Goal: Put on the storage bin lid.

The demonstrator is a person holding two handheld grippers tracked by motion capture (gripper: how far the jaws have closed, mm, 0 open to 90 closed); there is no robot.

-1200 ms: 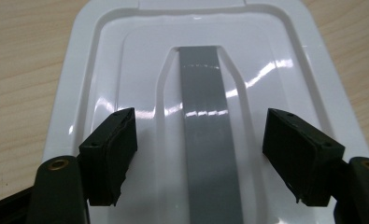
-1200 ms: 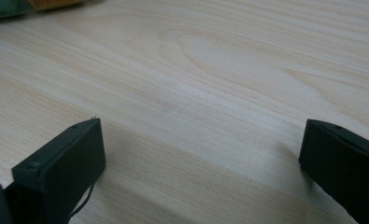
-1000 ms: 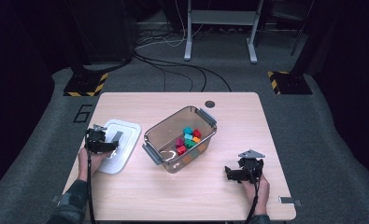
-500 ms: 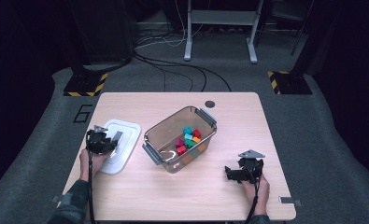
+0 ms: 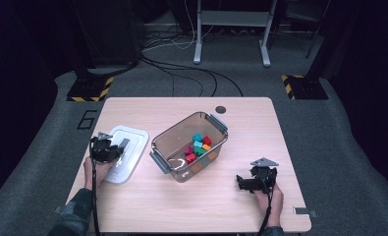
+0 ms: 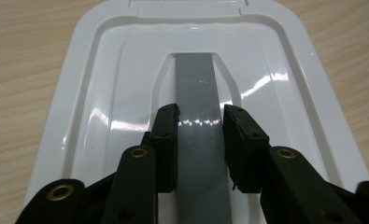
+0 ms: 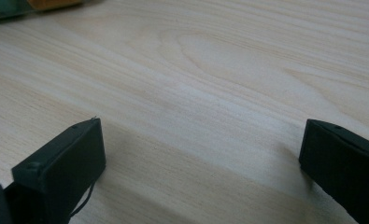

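From the high view, the white lid [image 5: 125,152] lies flat on the table left of the open clear bin [image 5: 189,146] of coloured blocks [image 5: 197,146], so closing is probably not yet begun. The left gripper view shows the left gripper [image 6: 200,123] straddling the lid's grey handle strip [image 6: 197,98], jaws narrowly apart, seemingly unclamped. In the right gripper view, the right gripper [image 7: 201,154] idles wide open over bare wood.

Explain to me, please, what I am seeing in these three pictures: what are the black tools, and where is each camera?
A person holds a hand tool with two black jaws in each hand. The high view looks down on the wooden table. The left gripper carries its own camera: its jaws stand on either side of the grey handle of a white lid; whether they press it, I cannot tell. The right gripper is wide open above bare wood. A clear bin holds coloured blocks.
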